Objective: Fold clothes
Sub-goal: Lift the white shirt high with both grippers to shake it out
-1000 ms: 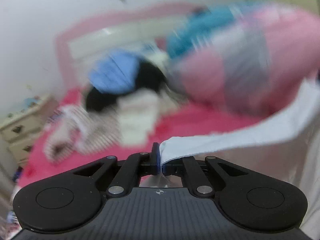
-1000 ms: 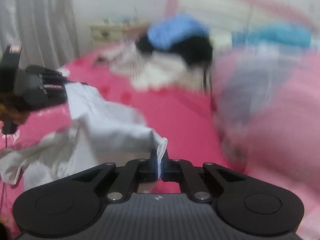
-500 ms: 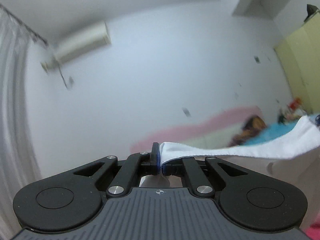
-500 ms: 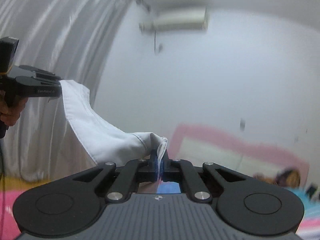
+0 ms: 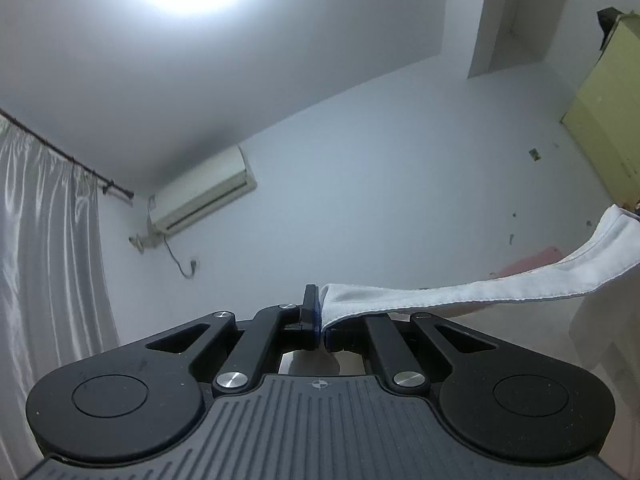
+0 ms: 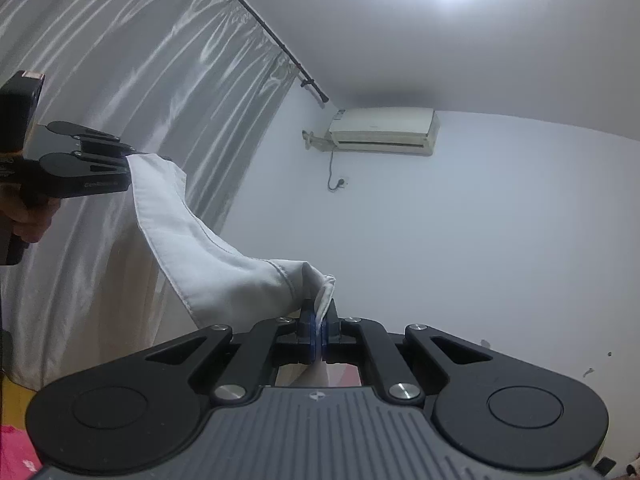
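Two grippers hold one white garment up in the air

Left gripper is clamped on a hemmed edge, the cloth running off to the right; right gripper pinches another edge between its blue pads, and the fabric stretches up to the left gripper, held by a hand, before the curtain and air conditioner

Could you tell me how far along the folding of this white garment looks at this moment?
Done: the white garment is picked up, its hemmed edge spanning between the left gripper and the right gripper, both shut on it. In hand: it is held aloft in front of the wall-mounted air conditioner. Left: no fold shows yet; laying it down and folding remain.
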